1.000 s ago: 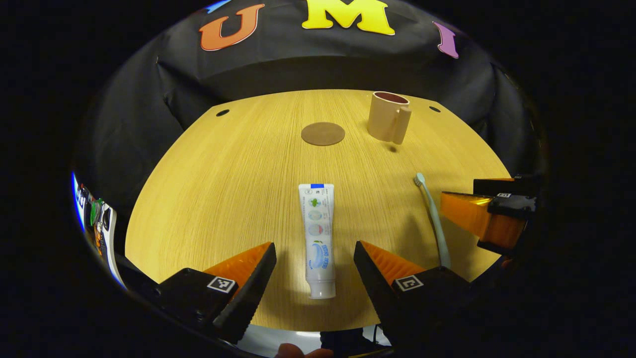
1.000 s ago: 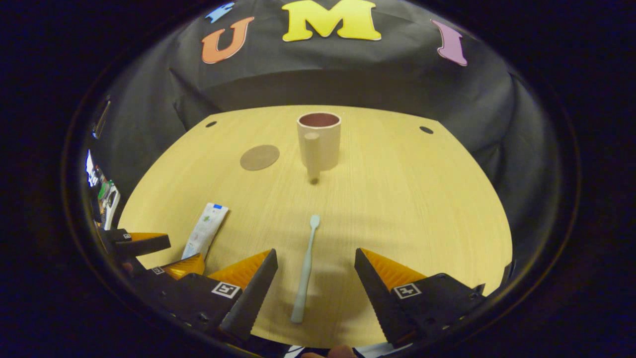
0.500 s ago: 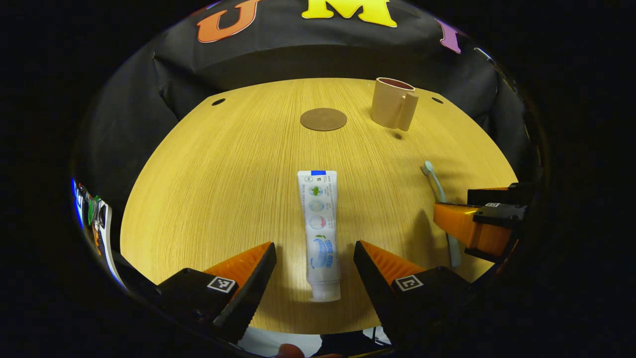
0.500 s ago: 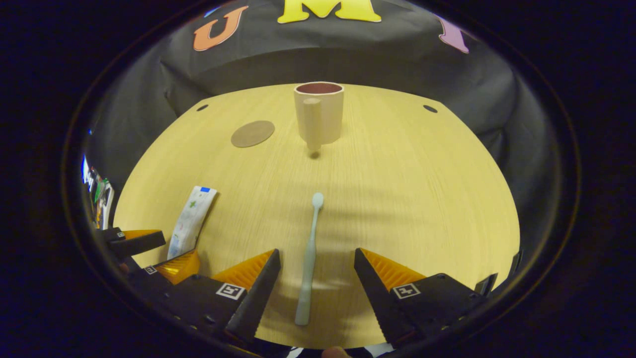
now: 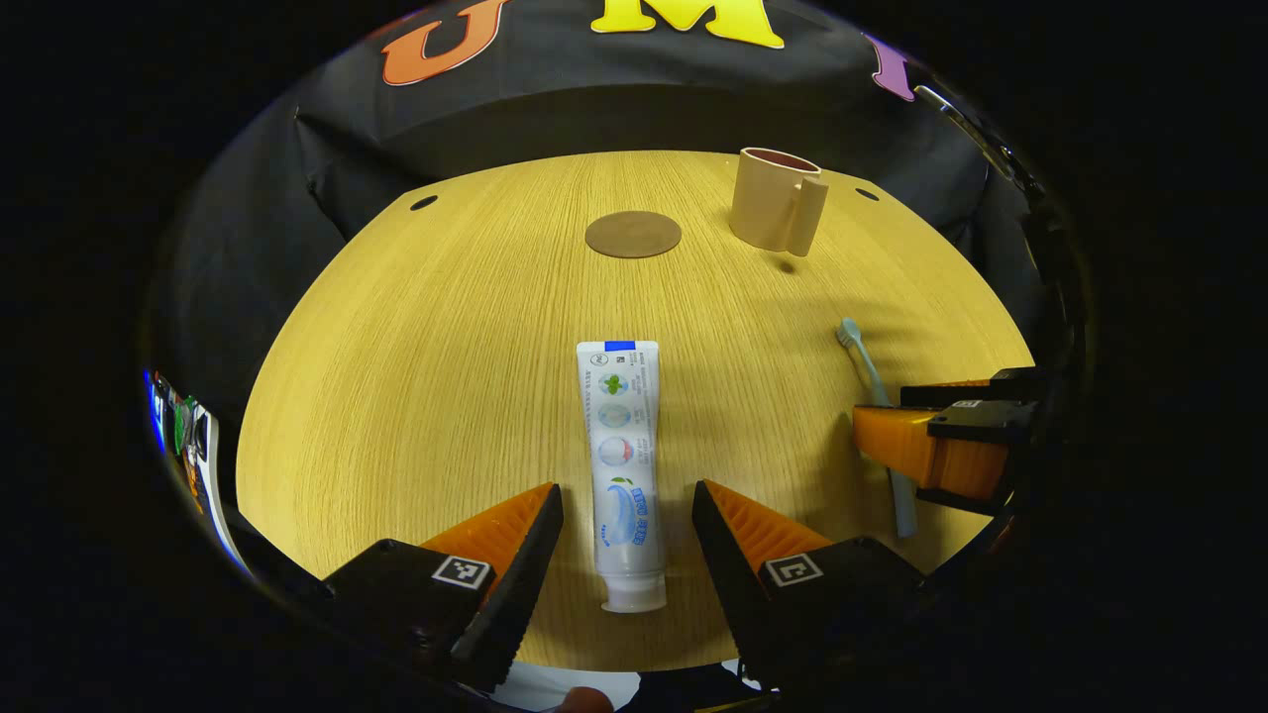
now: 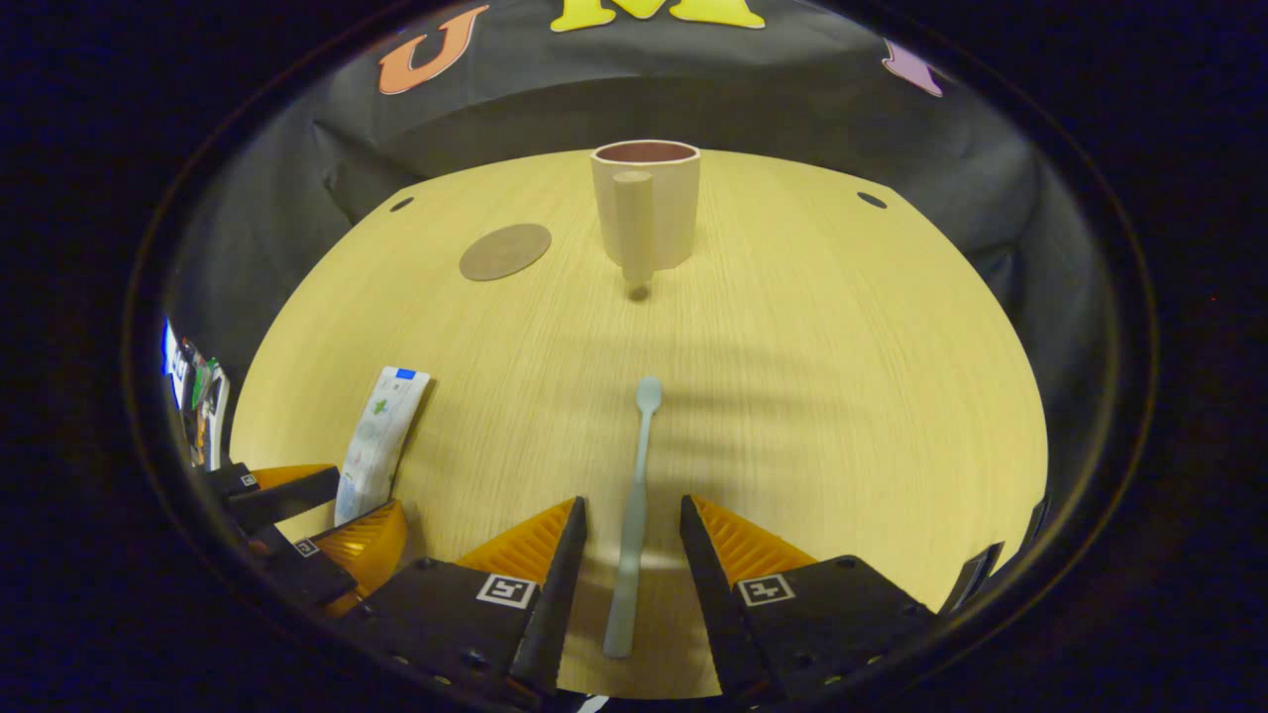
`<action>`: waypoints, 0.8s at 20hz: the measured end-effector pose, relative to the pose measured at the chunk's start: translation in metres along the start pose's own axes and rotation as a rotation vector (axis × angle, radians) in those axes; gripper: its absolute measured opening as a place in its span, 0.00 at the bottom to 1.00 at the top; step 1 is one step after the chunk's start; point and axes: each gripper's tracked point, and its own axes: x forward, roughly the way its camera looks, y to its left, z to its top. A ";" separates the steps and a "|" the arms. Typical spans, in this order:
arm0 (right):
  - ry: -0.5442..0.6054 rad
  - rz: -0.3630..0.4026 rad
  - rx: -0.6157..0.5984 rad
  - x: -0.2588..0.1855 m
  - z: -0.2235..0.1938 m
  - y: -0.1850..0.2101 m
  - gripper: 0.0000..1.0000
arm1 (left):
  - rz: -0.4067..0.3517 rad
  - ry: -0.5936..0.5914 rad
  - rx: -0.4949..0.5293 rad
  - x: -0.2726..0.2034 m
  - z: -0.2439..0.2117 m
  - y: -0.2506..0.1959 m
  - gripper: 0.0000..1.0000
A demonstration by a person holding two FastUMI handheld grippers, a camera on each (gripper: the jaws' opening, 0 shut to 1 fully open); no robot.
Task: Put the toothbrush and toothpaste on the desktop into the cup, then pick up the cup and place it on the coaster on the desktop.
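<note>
A white toothpaste tube [image 5: 622, 446] lies flat on the wooden table [image 5: 426, 356], cap toward me. My left gripper [image 5: 626, 487] is open, its fingers either side of the tube's lower half with small gaps. A pale toothbrush [image 6: 639, 475] lies with its head pointing away. My right gripper [image 6: 632, 501] is open, straddling its handle without touching. The beige cup [image 6: 649, 198] stands upright at the back, handle toward me, and the round brown coaster [image 6: 504, 252] lies to its left. The left gripper view also has the cup [image 5: 773, 203], coaster [image 5: 632, 235], toothbrush [image 5: 867, 361] and right gripper [image 5: 931, 451].
The table has small round holes near its back corners [image 5: 423, 202] [image 5: 867, 194]. Its front edge runs just beneath both grippers. Black cloth walls surround the back and sides. In the right gripper view the left gripper [image 6: 317, 505] sits low at the left beside the toothpaste [image 6: 381, 436].
Both grippers have moved forward and down over their objects. The fingers of each have narrowed, the right more than the left. Toothpaste and toothbrush still lie on the table.
</note>
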 end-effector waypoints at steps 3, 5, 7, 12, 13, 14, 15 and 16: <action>0.000 -0.001 0.011 0.001 0.003 -0.001 0.46 | -0.006 0.007 -0.011 0.002 -0.001 0.000 0.84; -0.001 0.005 0.008 0.002 0.004 -0.002 0.33 | -0.022 0.012 -0.019 0.003 -0.001 -0.004 0.82; 0.002 0.010 0.031 0.004 0.005 -0.002 0.14 | -0.025 0.018 -0.015 0.003 -0.002 -0.007 0.66; 0.002 0.018 0.033 0.004 0.006 -0.001 0.06 | -0.026 0.048 -0.040 0.001 -0.003 -0.008 0.42; -0.007 0.012 0.032 0.001 0.007 -0.002 0.06 | -0.031 0.052 -0.046 -0.001 -0.002 -0.007 0.40; -0.009 0.020 0.030 -0.001 0.008 -0.001 0.01 | -0.043 0.052 -0.052 -0.002 0.000 -0.007 0.38; -0.011 0.030 0.029 -0.002 0.008 0.000 0.01 | -0.052 0.055 -0.059 -0.004 0.001 -0.006 0.36; -0.014 0.036 0.027 -0.005 0.010 0.001 0.01 | -0.059 0.060 -0.068 -0.006 0.002 -0.006 0.34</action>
